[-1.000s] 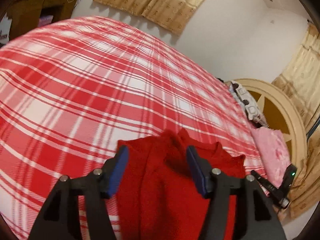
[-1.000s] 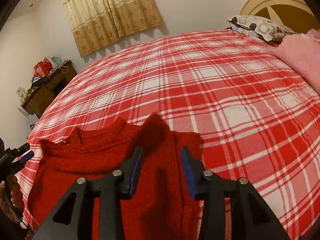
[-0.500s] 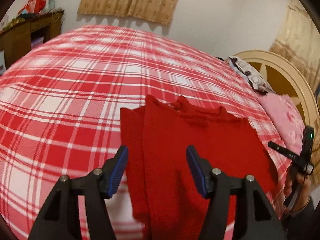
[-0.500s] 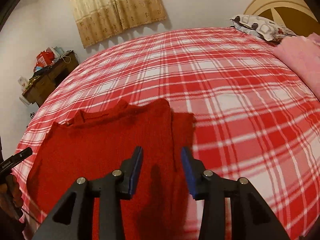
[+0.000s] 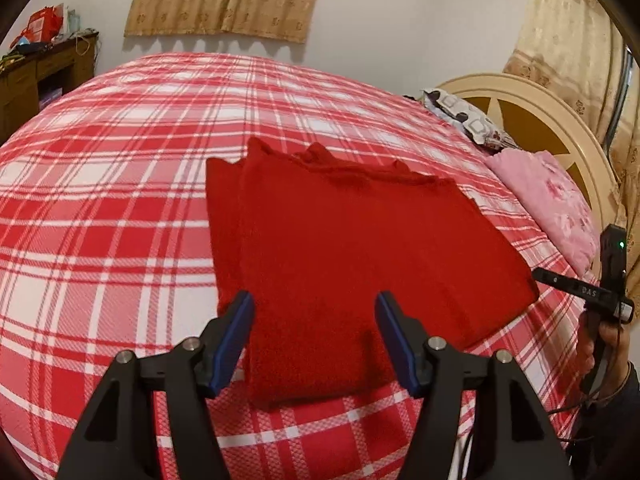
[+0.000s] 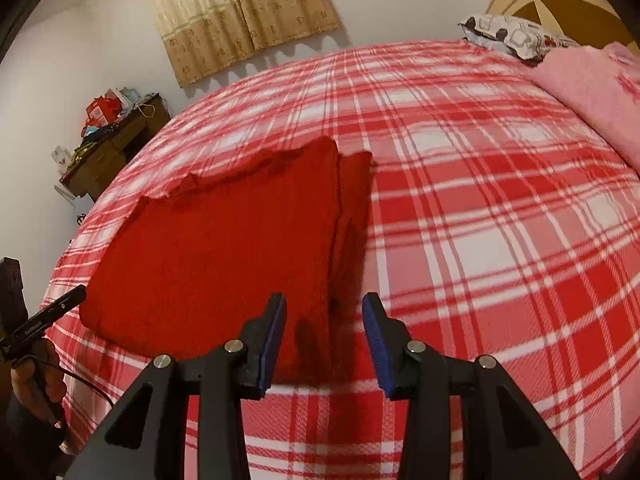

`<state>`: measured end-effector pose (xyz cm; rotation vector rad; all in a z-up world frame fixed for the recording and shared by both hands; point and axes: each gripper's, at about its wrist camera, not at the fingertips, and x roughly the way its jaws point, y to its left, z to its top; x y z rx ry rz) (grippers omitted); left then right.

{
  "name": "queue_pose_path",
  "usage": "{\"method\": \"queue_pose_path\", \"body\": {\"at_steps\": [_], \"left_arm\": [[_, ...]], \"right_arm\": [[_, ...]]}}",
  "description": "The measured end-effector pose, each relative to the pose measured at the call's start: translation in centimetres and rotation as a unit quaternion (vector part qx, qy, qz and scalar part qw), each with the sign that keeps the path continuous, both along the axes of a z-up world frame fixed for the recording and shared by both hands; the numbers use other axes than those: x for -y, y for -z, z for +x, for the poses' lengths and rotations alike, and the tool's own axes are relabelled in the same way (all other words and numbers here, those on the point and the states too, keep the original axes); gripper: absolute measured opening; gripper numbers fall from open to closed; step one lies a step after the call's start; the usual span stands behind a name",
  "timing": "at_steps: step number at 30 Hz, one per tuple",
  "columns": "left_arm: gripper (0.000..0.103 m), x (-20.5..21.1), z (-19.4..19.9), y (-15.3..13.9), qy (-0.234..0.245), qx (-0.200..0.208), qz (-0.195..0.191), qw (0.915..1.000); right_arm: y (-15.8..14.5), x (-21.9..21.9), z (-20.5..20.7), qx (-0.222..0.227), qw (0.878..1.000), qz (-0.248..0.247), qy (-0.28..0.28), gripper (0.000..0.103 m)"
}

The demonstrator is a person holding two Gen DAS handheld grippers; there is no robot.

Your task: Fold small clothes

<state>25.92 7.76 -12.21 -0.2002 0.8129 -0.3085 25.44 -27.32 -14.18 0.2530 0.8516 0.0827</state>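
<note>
Sweater (image 5: 340, 248) lies flat on the bed (image 5: 120, 200), both sides folded in. Left claw (image 5: 314, 340) opening, right claw (image 6: 324, 344) released, both empty. Final crosswise fold likely remains.

We hold our left gripper (image 5: 314, 336) tilted downward, its blue-padded jaws opening with nothing pressed between them. Our right gripper (image 6: 324, 344) points down too, jaws parted narrower and gripping nothing. Each hand (image 5: 608, 344) grasps its handle.
</note>
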Motion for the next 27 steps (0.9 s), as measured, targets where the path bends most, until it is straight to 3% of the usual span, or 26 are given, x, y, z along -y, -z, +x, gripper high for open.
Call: {"method": "queue_pose_path", "body": {"at_steps": [8,11,13,14,16,17,22,27], "left_arm": [[0.055,-0.6,-1.5,0.7,0.000,-0.007,-0.043,0.9991],[0.053,-0.5,-1.6,1.1,-0.001,-0.014,-0.039,0.9991],[0.035,-0.6,-1.5,1.4,-0.002,-0.019,-0.046,0.9988],[0.029,-0.6,-1.4,1.5,-0.003,-0.021,-0.045,0.9987],[0.006,-0.8,-1.3,1.7,-0.005,-0.022,-0.046,0.9987],[0.007,-1.0,-1.2,1.7,-0.004,-0.025,-0.048,0.9985],[0.006,-1.7,-1.8,1.6,-0.006,-0.024,-0.055,0.9982],[0.006,-2.1,-2.1,3.2,-0.010,-0.043,-0.050,0.9978]], "right_arm": [[1.1,-1.4,-0.7,-0.009,1.000,-0.003,-0.027,0.038],[1.3,-1.8,-0.9,-0.009,0.999,-0.006,-0.030,0.037],[1.2,-2.0,-0.9,-0.006,0.999,-0.012,-0.030,0.033],[1.2,-2.0,-0.9,-0.005,0.999,-0.014,-0.029,0.027],[1.2,-2.0,-0.9,-0.004,0.999,-0.017,-0.029,0.014],[1.1,-2.0,-0.8,-0.005,0.999,-0.016,-0.030,0.007],[0.4,-2.4,-2.2,0.011,0.999,-0.019,-0.041,0.005],[2.4,-1.8,-2.2,-0.017,0.999,-0.025,-0.032,0.005]]}}
